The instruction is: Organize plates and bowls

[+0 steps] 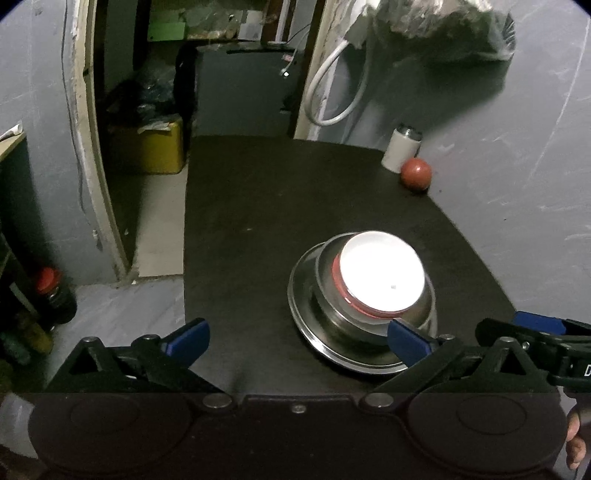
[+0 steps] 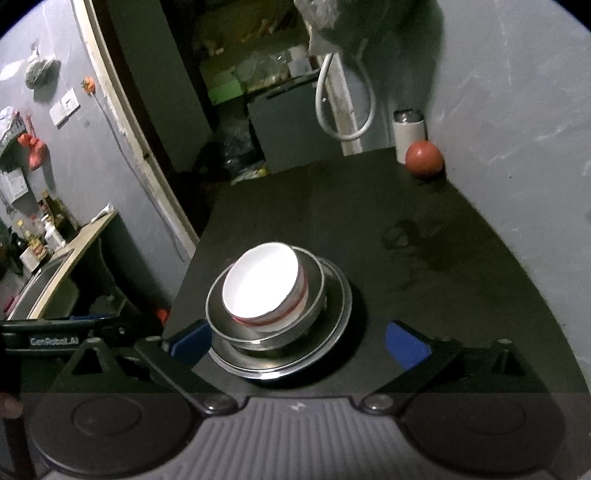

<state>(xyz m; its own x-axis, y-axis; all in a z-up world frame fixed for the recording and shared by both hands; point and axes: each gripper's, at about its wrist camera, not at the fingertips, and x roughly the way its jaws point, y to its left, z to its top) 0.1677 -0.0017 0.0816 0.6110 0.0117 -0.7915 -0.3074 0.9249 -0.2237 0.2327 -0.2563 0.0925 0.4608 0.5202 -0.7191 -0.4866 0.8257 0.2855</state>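
On the dark worktop [image 2: 461, 295]: steel plate [image 2: 332, 341] carrying steel bowl [image 2: 314, 295], white bowl [image 2: 264, 277] nested inside, empty. Left gripper [image 1: 297, 341] and right gripper [image 2: 297, 341] both wide apart, holding nothing.

The white bowl [image 1: 382, 275] is overexposed, so its inside cannot be read. The steel bowl [image 2: 314, 295] hides the steel plate's [image 2: 340, 314] middle. The hanging bag [image 1: 443, 26] is blurred and cut by the top edge. Shelf clutter beyond the doorway [image 2: 251, 74] is too dim to identify.
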